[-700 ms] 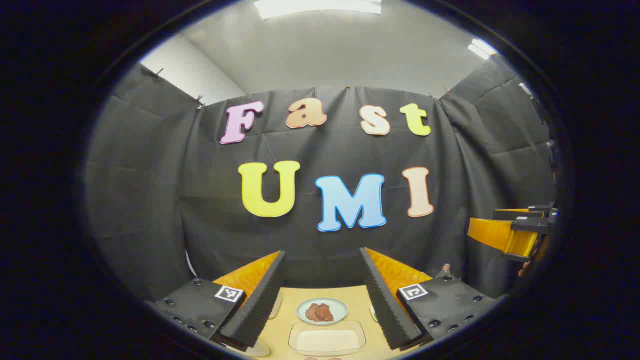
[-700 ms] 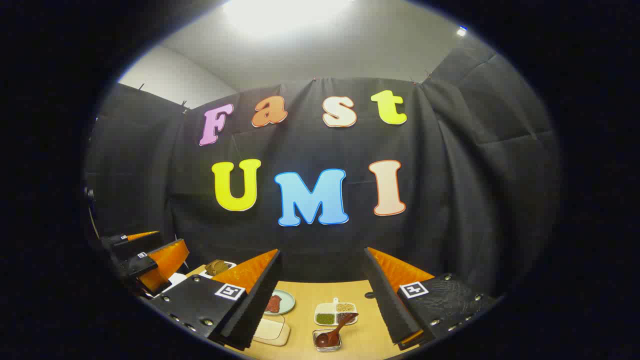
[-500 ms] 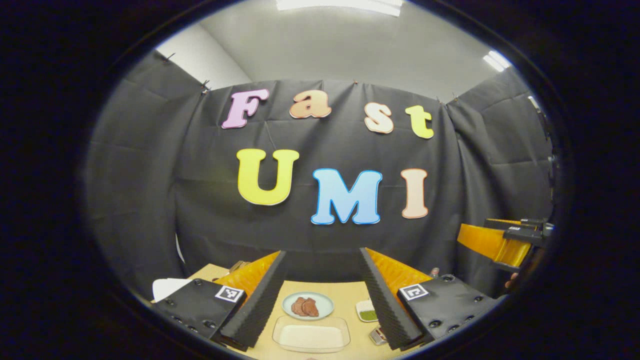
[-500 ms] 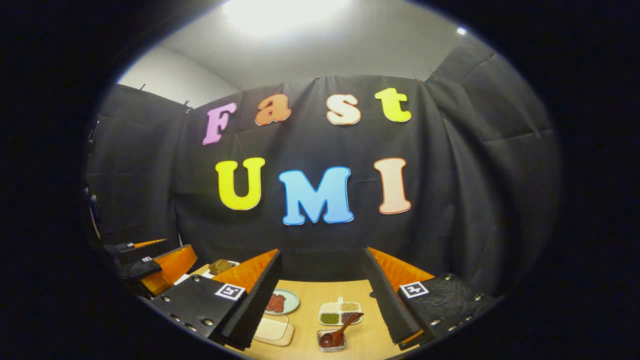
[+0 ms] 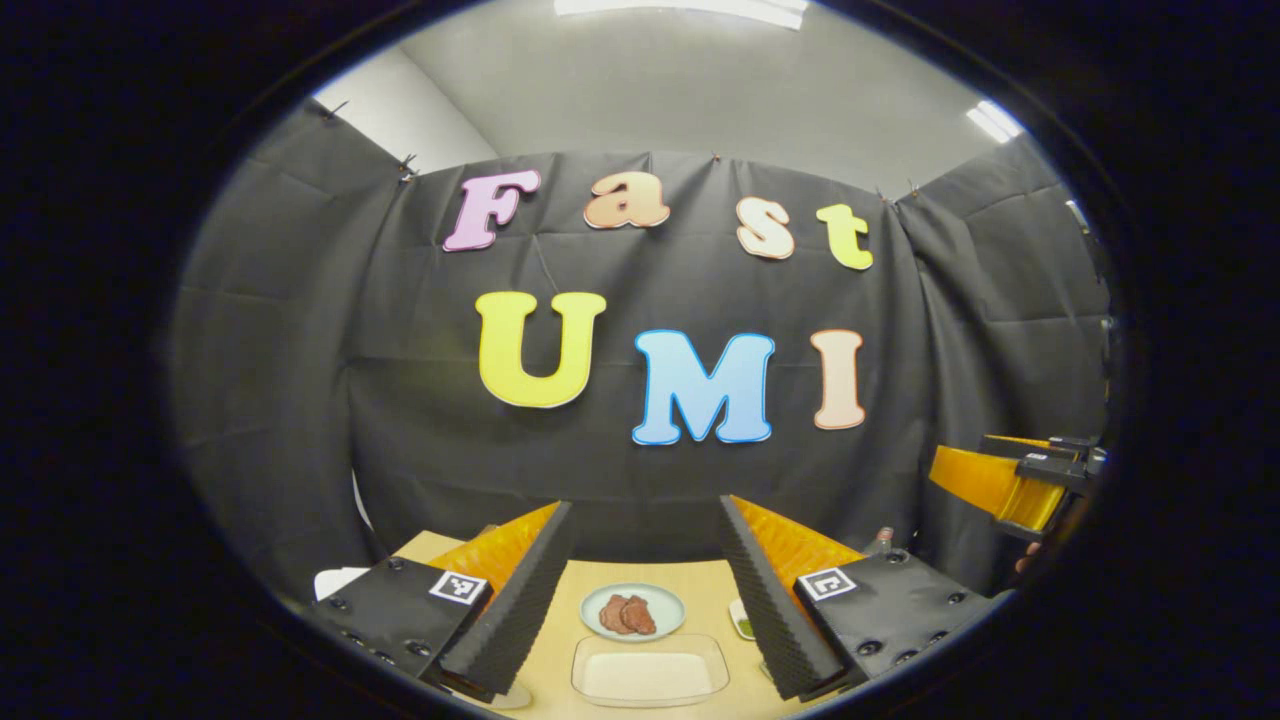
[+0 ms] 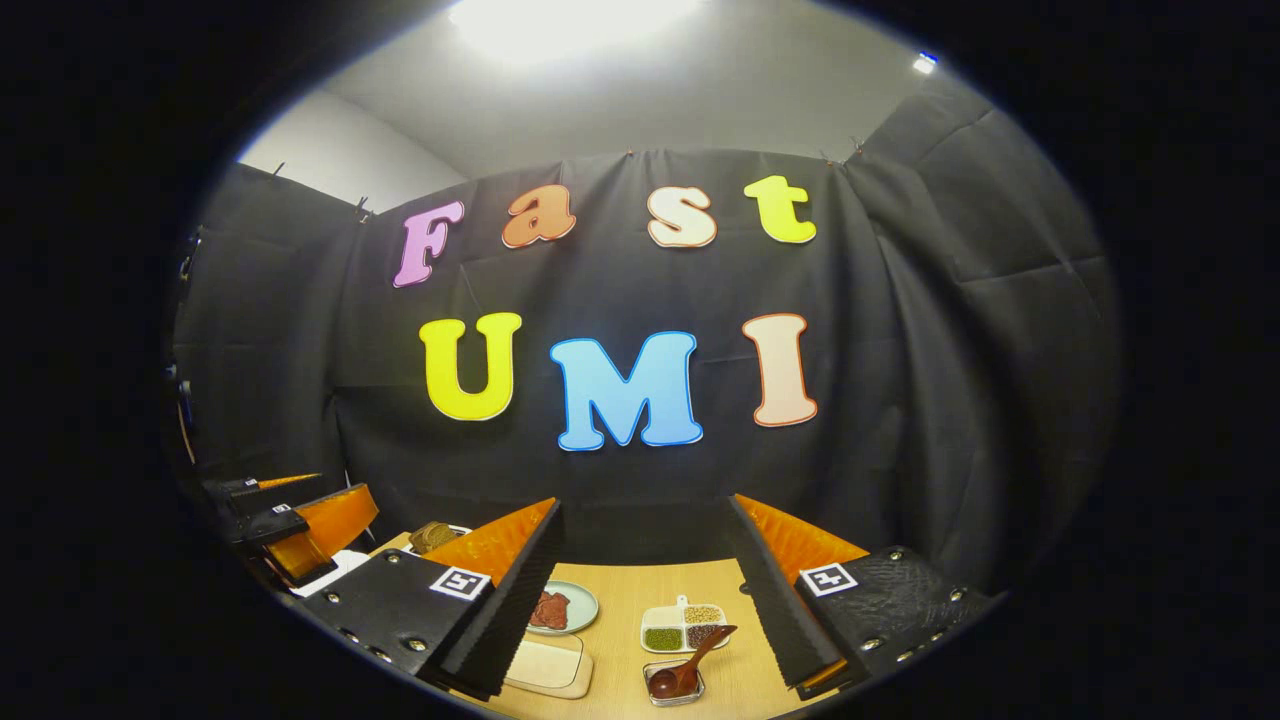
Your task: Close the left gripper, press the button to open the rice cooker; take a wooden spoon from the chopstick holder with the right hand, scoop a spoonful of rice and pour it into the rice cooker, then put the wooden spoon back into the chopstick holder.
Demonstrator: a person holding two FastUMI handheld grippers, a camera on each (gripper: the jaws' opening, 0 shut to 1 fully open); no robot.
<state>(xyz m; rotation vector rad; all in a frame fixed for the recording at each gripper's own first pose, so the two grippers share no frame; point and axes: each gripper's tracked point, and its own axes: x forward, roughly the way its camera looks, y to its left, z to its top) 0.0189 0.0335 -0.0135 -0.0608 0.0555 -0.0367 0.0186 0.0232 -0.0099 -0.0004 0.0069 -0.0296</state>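
Both the left gripper point(image 5: 645, 600) and right gripper point(image 6: 645, 600) are hovering at lower centre with jaws released and empty, so nothing is begun and the left one must clench first

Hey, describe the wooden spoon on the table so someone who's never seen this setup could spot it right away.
In the right gripper view, start at the wooden table below the black cloth wall. Between the gripper's open fingers sits a white divided dish of beans and grains; just in front of it is a small clear glass dish. The spoon is the dark reddish-brown one, bowl in the glass dish, handle leaning over the divided dish.
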